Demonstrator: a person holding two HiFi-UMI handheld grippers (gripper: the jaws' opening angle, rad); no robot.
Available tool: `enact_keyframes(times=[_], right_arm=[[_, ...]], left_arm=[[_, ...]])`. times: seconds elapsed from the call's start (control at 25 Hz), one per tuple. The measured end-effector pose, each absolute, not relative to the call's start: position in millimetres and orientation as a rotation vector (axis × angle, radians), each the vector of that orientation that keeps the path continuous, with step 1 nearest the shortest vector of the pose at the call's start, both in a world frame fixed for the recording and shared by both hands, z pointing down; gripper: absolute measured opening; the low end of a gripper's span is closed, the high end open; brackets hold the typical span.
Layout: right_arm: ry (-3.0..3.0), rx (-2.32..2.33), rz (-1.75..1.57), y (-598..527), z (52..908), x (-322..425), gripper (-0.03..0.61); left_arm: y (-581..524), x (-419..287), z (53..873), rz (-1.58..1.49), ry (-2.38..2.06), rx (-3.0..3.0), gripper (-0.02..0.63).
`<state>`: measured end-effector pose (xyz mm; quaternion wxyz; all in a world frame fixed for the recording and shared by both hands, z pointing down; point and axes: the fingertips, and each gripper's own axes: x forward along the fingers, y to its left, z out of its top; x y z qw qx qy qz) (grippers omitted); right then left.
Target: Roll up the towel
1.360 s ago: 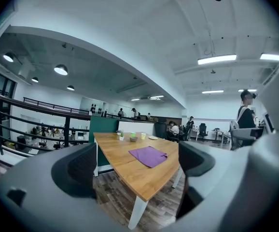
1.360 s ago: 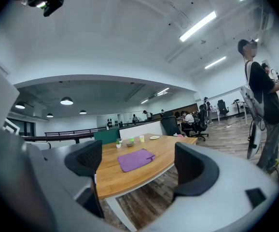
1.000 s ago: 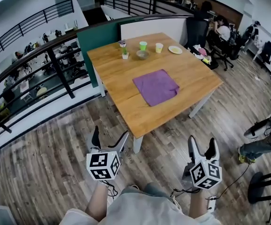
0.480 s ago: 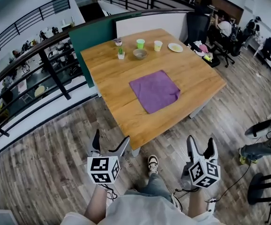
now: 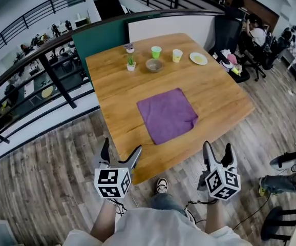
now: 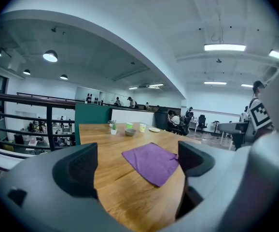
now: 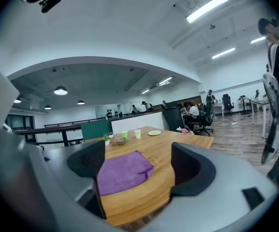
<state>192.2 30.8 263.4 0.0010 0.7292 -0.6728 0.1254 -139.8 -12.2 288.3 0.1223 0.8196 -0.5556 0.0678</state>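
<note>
1. The table (image 5: 112, 86) lies straight ahead at 12 o'clock. Its near edge is just beyond both sets of jaws.
2. The towel (image 5: 167, 115) lies flat and unrolled on the near half of the table. It is close to square, so we read no clear long axis. Its nearest corner sits at about 7 o'clock from its centre.
3. The left gripper (image 5: 121, 147) has the towel at about 1 o'clock. Its jaws stand wide apart with nothing between them.
4. The right gripper (image 5: 218, 147) has the towel at about 11 o'clock. Its jaws are wide, have just been closing a little, and hold nothing.
5. We judge that neither gripper is clearly nearer. Both are apart from the cloth, so the coming move calls for a forward reach.
</note>
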Motion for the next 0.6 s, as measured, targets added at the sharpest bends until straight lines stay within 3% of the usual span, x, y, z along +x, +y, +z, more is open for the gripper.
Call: enact_keyframes(times=[0.6], right_arm=[[-2.198,2.089,0.466,-118,287,243,0.430]], left_arm=[[-100,-105,309,0.293,-1.725,2.243,0.529]])
